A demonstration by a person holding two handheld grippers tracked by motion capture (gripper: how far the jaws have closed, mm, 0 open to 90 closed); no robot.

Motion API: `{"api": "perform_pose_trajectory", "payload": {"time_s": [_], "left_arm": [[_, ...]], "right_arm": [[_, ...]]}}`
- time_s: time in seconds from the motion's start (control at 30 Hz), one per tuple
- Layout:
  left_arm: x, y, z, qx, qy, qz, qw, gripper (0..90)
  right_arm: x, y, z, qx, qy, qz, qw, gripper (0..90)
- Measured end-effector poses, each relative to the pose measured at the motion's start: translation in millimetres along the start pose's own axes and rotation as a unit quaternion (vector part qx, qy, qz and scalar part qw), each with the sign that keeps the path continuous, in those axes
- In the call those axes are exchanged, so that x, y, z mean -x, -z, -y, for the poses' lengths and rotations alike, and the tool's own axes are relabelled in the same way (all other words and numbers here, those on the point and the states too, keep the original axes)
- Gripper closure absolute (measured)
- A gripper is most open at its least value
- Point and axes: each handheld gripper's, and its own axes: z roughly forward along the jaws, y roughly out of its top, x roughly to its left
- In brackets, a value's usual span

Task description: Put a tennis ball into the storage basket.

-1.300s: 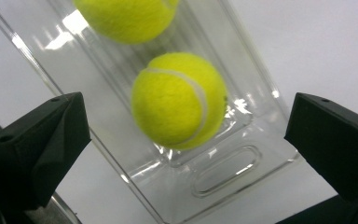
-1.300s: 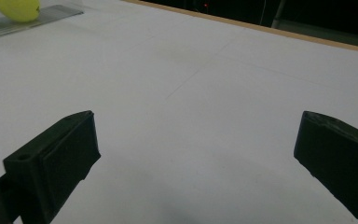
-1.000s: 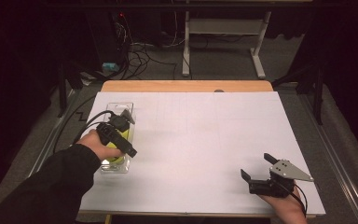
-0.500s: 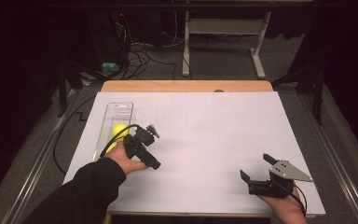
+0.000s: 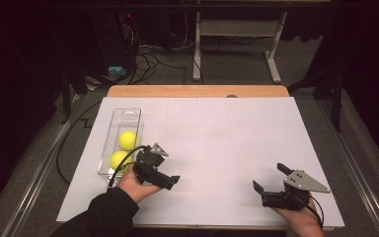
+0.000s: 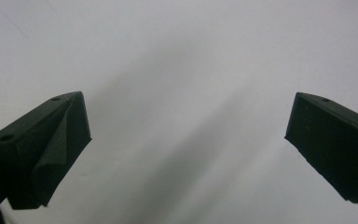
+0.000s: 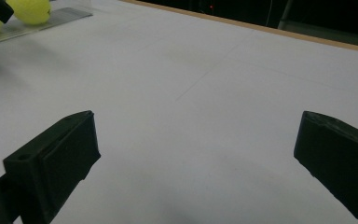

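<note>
Left gripper withdrawn from clear tray; jaws spread, empty | right gripper jaws spread | no legible writing

A black long sleeve was worn on the left arm. Each black two-jaw gripper was topped by a grey three-cornered plate, and a black cable trailed from it. Small screw holes were seen in the matte black wedge-shaped jaws, at 9 and 3 o'clock.
</note>
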Motion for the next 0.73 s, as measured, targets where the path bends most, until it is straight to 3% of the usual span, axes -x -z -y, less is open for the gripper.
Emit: {"api": "perform_pose_trajectory", "payload": {"time_s": [0.07,0.17,0.37,0.47,0.67,0.73], "left_arm": [[0.2,3.1,4.0,0.032,-0.003,0.002,0.9995,0.8],[-1.3,7.9,12.7,0.099,0.005,0.008,0.995,0.6],[2.3,11.3,29.7,0.206,0.01,0.004,0.9786,0.9],[3.3,10.0,34.4,0.219,0.015,0.026,0.9753,1.7],[2.7,6.0,42.9,0.218,0.017,0.038,0.975,0.4],[3.5,6.8,46.3,0.237,0.013,0.032,0.9708,0.4]], "right_arm": [[-0.6,-0.3,0.4,0.0,-0.001,-0.001,1.0,0.0],[-1.1,-0.8,1.1,0.002,-0.001,-0.003,1.0,0.0],[-1.7,-0.1,2.4,0.008,-0.01,0.0,0.9999,0.0],[-0.2,2.3,3.0,0.016,-0.02,0.005,0.9997,0.0],[1.7,8.0,6.3,0.022,-0.041,0.019,0.9988,0.0],[2.5,7.9,6.8,0.021,-0.045,0.023,0.9985,0.0]]}}
